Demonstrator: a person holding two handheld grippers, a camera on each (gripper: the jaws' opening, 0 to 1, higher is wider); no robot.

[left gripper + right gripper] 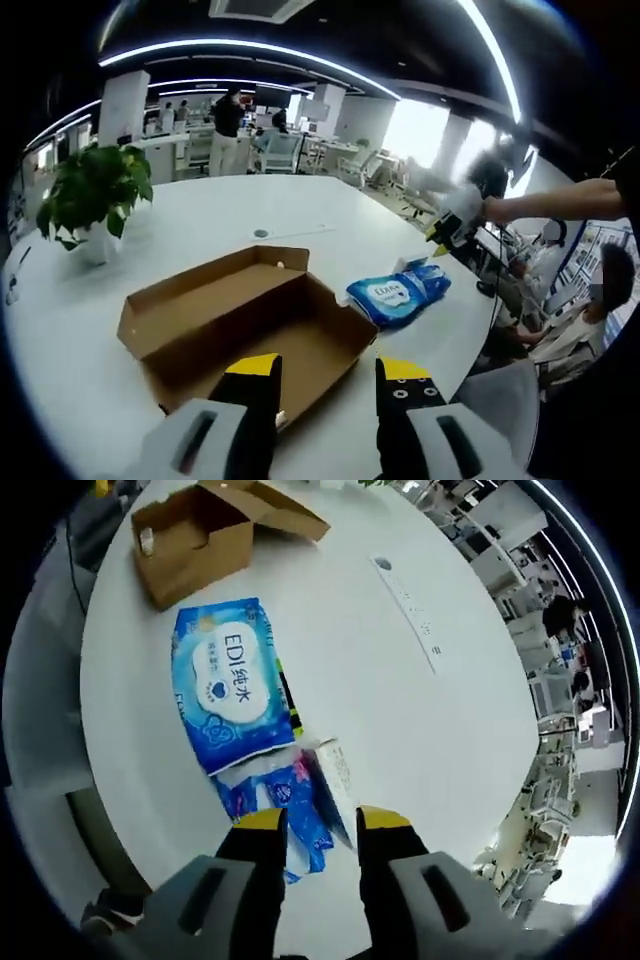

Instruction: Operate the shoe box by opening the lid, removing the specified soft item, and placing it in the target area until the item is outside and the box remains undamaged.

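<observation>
Both tongs empty. Left gripper (pixel 328 385): jaws apart, hovering over near edge of shoe box (pixel 240 320), lid open, touching nothing. Right gripper (pixel 322 830): jaws narrowly apart, above end of blue wipes pack (pixel 232 685), no contact I can confirm. Pack lies on white table (pixel 400 710) beside box, outside it. Risk: left jaws dipping could crush box wall; right could snag pack's loose end.

The blue wet-wipe pack (pixel 228 685), lying at ten o'clock in the right gripper view, carries white print reading "EDI" followed by the Chinese characters "纯水". In the left gripper view the same pack (pixel 398 293) shows a white label patch at three o'clock, its lettering too small to read.
</observation>
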